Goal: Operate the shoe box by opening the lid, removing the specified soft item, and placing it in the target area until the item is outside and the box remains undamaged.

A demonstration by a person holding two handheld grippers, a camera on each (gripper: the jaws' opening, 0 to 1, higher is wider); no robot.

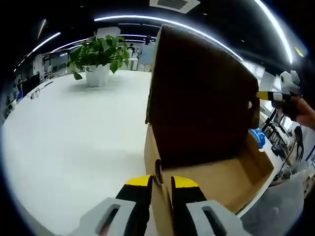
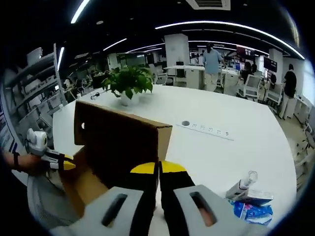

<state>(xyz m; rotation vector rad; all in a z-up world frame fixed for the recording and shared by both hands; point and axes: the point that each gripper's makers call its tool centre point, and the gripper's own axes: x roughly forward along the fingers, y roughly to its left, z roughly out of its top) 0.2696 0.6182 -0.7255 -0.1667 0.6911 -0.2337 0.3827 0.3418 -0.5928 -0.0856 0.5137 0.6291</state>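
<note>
The cardboard shoe box [image 1: 231, 182] stands at the edge of the white table [image 1: 74, 137] with its brown lid [image 1: 197, 98] raised upright. My left gripper [image 1: 160, 183] is shut on the box's near wall, whose edge runs up between the yellow-tipped jaws. My right gripper [image 2: 158, 169] is shut on the free edge of the lid [image 2: 123, 132]; in the left gripper view the right gripper [image 1: 268, 95] grips the lid's right edge. The left gripper [image 2: 64, 163] enters the right gripper view from the left, at the box. The part of the box's inside that shows is bare cardboard.
A potted plant [image 1: 98, 59] [image 2: 129, 83] stands farther back on the table. A power strip [image 2: 204, 129] lies mid-table, and a small bottle [image 2: 241, 187] and blue packet [image 2: 253, 209] sit near the right gripper. People and office chairs are beyond the table.
</note>
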